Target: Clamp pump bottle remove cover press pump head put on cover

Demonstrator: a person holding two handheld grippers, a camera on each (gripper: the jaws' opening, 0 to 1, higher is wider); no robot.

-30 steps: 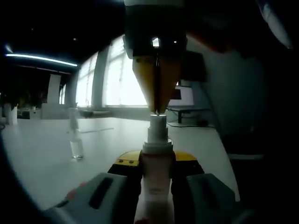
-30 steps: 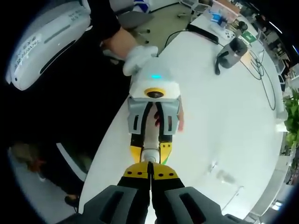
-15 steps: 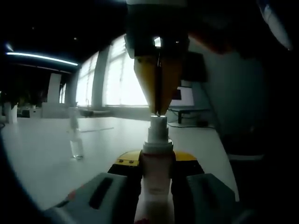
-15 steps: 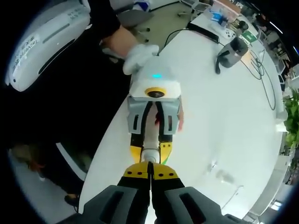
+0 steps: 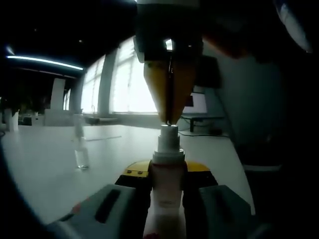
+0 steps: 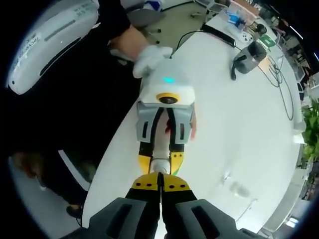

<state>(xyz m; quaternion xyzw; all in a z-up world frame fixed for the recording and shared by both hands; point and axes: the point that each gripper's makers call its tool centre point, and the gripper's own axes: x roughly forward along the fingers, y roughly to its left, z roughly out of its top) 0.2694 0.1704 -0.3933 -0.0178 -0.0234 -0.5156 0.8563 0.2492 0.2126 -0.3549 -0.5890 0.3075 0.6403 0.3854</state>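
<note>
Between the jaws rising from the bottom of the left gripper view stands the pump bottle [image 5: 167, 174], upright and clamped at its body by the left gripper [image 5: 167, 196]. The right gripper [image 5: 169, 119] descends from the top of this view, its yellow jaws closed together with nothing between them, tips touching the pump head [image 5: 168, 133]. Against the frame half a second earlier, those tips sit very slightly lower on the head; the bottle is unchanged. A clear cover [image 5: 81, 158] stands on the white counter [image 5: 45, 159], well apart to the left.

Looking down in the right gripper view, the right gripper [image 6: 160, 185] shows its jaws shut tip to tip directly over the pump head [image 6: 159, 166]. Beyond it the left gripper [image 6: 160, 158] holds the pump bottle [image 6: 161, 147] at the counter [image 6: 239, 129] edge; a gloved hand [image 6: 149, 59] grips it. The scene has shifted slightly since earlier, a camera move. Printed text on the white object at upper left is too small to read.
</note>
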